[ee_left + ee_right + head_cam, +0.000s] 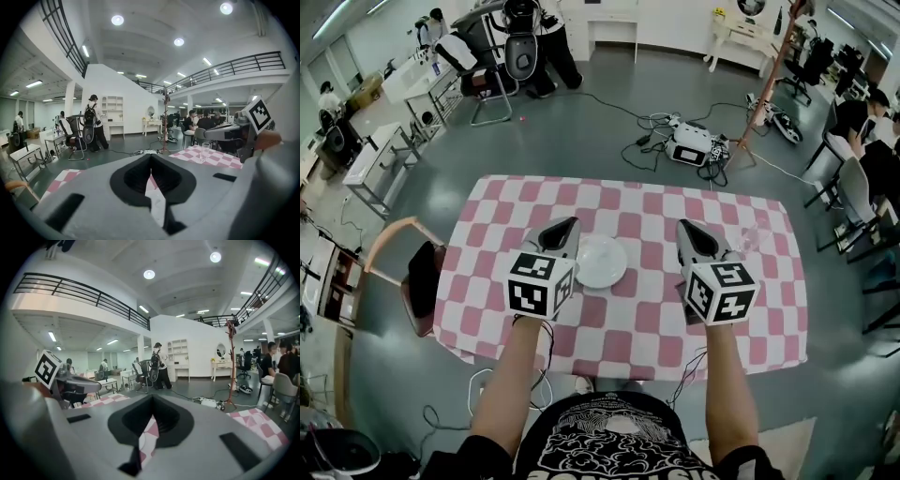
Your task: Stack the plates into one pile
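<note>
Spanning the middle of the head view, the worktop [628, 339] is covered by a pink-and-white checked cloth. A chair [411, 277] is seen at its left edge.

The left gripper [566, 228] and the right gripper [688, 231] are held above the cloth, one at each side of centre, both pointing toward the far edge. In the left gripper view the jaws are seen closed tip to tip, with nothing between them; only cloth shows through the gap behind the tips. The same is seen in the right gripper view: jaws fully together, nothing held.

The plates [602, 261] are found at the centre of the worktop, between the two grippers and just beside the left one. They appear as a single white round. How many plates are in it cannot be told from above. No other plate is seen anywhere on the cloth.

A clear glass [753, 237] stands toward the right side of the worktop, well apart from the pile.

Step in hand: the stacking is judged to be finished or very nearly so, since one pile is shown and neither gripper is in contact with it. For the next move, little more than a clear withdrawal from the pile is called for. Should a correction be wanted, the jaws would first have to be opened, and the glass at the right should be avoided.
</note>
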### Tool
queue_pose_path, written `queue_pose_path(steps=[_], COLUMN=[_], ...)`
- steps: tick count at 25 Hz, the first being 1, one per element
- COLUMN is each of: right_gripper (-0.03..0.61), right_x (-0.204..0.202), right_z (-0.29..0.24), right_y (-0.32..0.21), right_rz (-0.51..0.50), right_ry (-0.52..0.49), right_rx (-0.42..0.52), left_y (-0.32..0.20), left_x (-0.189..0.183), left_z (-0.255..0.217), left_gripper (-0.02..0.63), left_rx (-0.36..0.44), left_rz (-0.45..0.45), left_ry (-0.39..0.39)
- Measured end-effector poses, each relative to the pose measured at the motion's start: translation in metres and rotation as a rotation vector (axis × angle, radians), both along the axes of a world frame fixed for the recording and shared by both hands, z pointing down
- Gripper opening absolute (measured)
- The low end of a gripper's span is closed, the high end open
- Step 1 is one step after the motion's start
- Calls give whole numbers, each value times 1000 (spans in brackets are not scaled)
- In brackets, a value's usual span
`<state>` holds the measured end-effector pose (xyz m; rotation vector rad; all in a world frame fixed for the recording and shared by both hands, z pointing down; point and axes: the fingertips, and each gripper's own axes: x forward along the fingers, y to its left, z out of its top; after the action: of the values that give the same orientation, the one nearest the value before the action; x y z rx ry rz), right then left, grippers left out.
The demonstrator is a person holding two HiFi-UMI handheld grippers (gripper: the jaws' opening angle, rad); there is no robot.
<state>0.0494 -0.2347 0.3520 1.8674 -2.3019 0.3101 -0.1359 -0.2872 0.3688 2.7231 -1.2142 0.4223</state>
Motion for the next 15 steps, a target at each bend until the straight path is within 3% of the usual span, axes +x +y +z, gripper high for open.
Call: queue_pose_path(steps=[15], right_gripper=[5], right_x=[-6], right_z=[-8], right_y=[18], right_rz=[69], right_ry=[29], right_rx=[41], left_y=[6], left_x=[-15], left_z=[3], left_gripper=[7], left_rx=[25], left_rz=[37], left_ry=[-9])
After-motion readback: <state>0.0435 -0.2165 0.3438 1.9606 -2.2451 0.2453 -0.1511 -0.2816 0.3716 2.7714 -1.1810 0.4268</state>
